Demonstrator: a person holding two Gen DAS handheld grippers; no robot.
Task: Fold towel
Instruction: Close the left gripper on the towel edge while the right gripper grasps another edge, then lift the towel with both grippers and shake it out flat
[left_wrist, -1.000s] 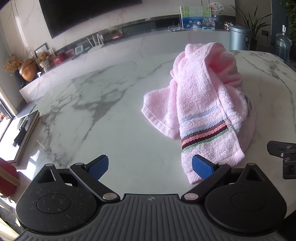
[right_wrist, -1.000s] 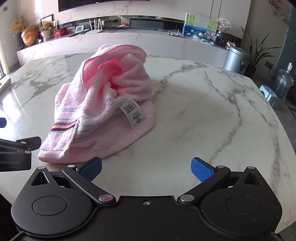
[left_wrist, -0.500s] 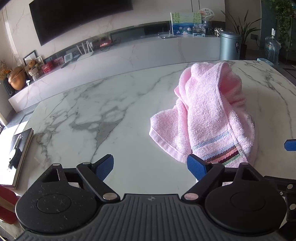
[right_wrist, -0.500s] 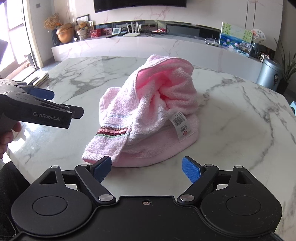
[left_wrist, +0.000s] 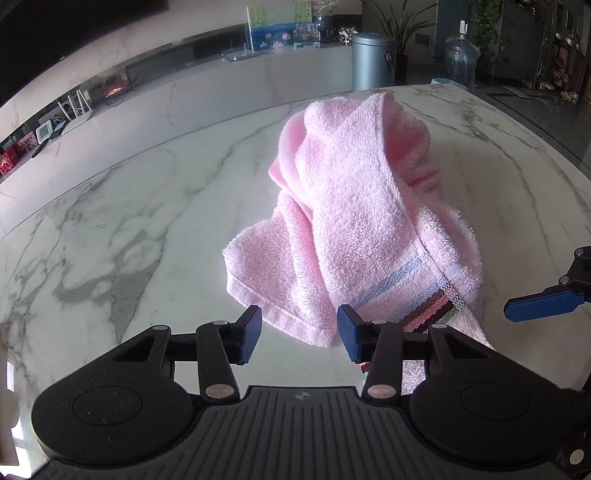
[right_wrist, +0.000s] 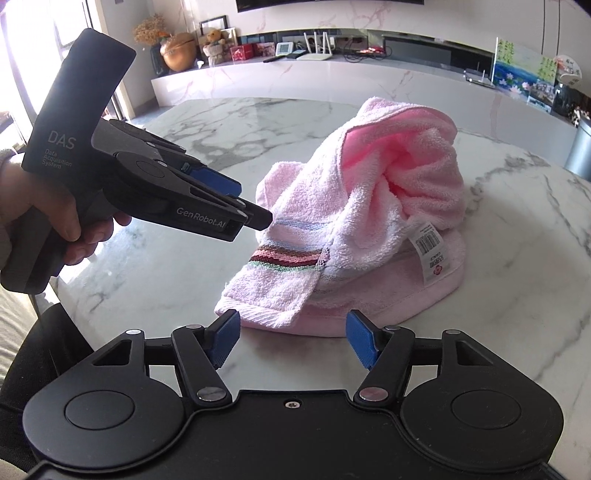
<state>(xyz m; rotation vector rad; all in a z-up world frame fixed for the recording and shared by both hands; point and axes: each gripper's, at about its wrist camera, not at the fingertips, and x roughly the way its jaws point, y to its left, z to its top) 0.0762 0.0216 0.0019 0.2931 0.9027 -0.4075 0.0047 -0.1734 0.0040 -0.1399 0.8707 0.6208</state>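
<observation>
Folding looks unstarted: pink towel (left_wrist: 369, 221) lies crumpled in a heap on the marble table (left_wrist: 129, 240), its long axis running from the striped end beside the grippers toward the far table edge. Left gripper (left_wrist: 299, 332) and right gripper (right_wrist: 291, 339) hang spread, empty, at its near hem.

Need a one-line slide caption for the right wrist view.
Open right gripper faces the crumpled pink towel on the marble table; left gripper approaches its striped end.

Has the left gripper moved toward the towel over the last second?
Yes. The left gripper has come in from the left edge of the right wrist view and now nearly reaches the pink towel.
</observation>
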